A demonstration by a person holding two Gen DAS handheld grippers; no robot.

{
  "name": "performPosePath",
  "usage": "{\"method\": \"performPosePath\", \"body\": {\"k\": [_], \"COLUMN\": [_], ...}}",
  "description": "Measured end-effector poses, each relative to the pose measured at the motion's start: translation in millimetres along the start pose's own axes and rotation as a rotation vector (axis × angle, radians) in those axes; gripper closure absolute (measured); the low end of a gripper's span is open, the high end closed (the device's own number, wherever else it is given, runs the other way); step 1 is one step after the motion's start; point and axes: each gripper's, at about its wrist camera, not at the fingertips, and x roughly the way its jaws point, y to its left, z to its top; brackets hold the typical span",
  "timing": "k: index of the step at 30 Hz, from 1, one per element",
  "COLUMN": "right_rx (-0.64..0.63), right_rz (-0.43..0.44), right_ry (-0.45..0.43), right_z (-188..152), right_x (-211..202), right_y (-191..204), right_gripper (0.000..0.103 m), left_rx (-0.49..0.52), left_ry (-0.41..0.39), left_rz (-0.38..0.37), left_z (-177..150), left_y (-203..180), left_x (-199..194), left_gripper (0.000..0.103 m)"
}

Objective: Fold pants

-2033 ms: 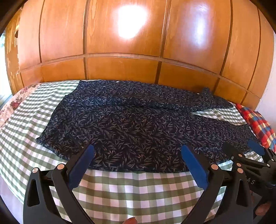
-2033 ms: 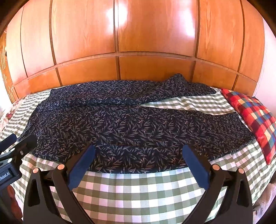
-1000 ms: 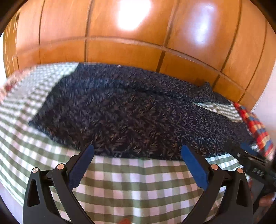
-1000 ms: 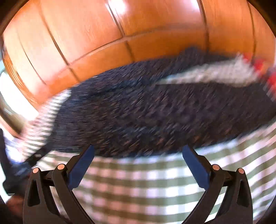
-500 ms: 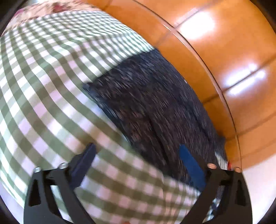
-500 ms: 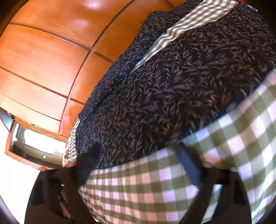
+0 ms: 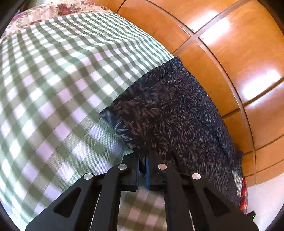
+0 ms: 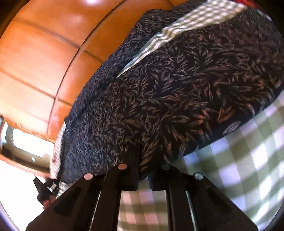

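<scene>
Dark navy pants (image 7: 174, 117) with a leaf print lie spread on a green-and-white checked bedspread (image 7: 53, 85). My left gripper (image 7: 142, 165) is shut on the near edge of the pants by the waist end. In the right wrist view the same pants (image 8: 177, 92) fill the frame, and my right gripper (image 8: 142, 167) is shut on their near edge, further toward the legs. A strip of bedspread (image 8: 186, 26) shows between the two legs. The pinched cloth hides both sets of fingertips.
A glossy wooden headboard wall (image 7: 221, 44) runs behind the bed. A floral cover (image 7: 58, 8) lies at the bed's far left. A red plaid cushion (image 7: 244, 195) sits beyond the leg ends. The other gripper and a hand (image 8: 46, 191) show at lower left in the right wrist view.
Both grippers dropped from hovering open over the bed to the near edge of the pants, tilted sideways, and shut on the cloth.
</scene>
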Motion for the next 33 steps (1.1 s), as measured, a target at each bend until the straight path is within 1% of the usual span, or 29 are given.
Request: {"method": "performPosePath", "body": {"k": [3,6,7,9,10,11,12,14,17,18,19,20,23,24,25,26,27,30,31,33], "right_rx": [-0.050,-0.090,-0.087,-0.071,-0.060,-0.039,-0.007,0.078,0.227,0.257,0.285,0.309,0.350,0.350,0.338,0.317,0.291,0.165,0.123,0.098], "right_rz": [0.008,0.024,0.040,0.047,0.040,0.017,-0.008,-0.043,-0.140,-0.174,-0.211,-0.222,-0.255,-0.275,-0.314,-0.348,-0.378,-0.467,-0.519,-0.600], "right_ry": [0.041,0.086,0.097,0.087,0.064,0.029,-0.015,-0.100,-0.245,-0.273,-0.299,-0.312,-0.338,-0.346,-0.351,-0.346,-0.342,-0.393,-0.417,-0.424], "right_z": [-17,-33,-38,-39,-37,-32,-27,-11,15,26,38,50,78,80,89,95,98,94,87,63], "right_x": [-14,-26,-32,-46,-57,-67,-79,-101,-132,-135,-137,-135,-128,-130,-128,-125,-127,-148,-160,-177], "right_y": [0,-3,-7,-19,-27,-37,-49,-76,-126,-137,-150,-159,-175,-181,-180,-172,-167,-144,-137,-138], "right_gripper": [0.097,0.096,0.092,0.083,0.073,0.057,0.050,0.046,0.044,0.044,0.046,0.050,0.054,0.056,0.067,0.092,0.098,0.098,0.099,0.099], "left_rx": [0.024,0.025,0.024,0.052,0.055,0.056,0.060,0.077,0.088,0.093,0.102,0.109,0.113,0.114,0.119,0.128,0.142,0.195,0.221,0.252], "left_ry": [-0.005,0.010,0.015,0.027,0.034,0.041,0.045,0.045,0.045,0.043,0.043,0.042,0.036,0.034,0.029,0.026,0.024,0.020,0.017,0.014], "left_rz": [0.019,0.040,0.042,0.071,0.078,0.078,0.080,0.088,0.106,0.114,0.125,0.132,0.136,0.141,0.151,0.159,0.171,0.211,0.231,0.248], "left_z": [-14,-29,-34,-46,-50,-53,-56,-57,-56,-55,-55,-56,-57,-56,-57,-58,-59,-60,-60,-62], "left_y": [6,22,26,33,35,37,39,38,35,32,30,30,29,29,29,28,26,19,16,13], "left_x": [-19,-43,-49,-59,-61,-63,-64,-62,-59,-58,-57,-57,-59,-60,-61,-61,-61,-59,-58,-57], "left_gripper": [0.099,0.099,0.099,0.099,0.099,0.099,0.099,0.099,0.098,0.098,0.098,0.098,0.098,0.095,0.094,0.094,0.094,0.094,0.094,0.094]}}
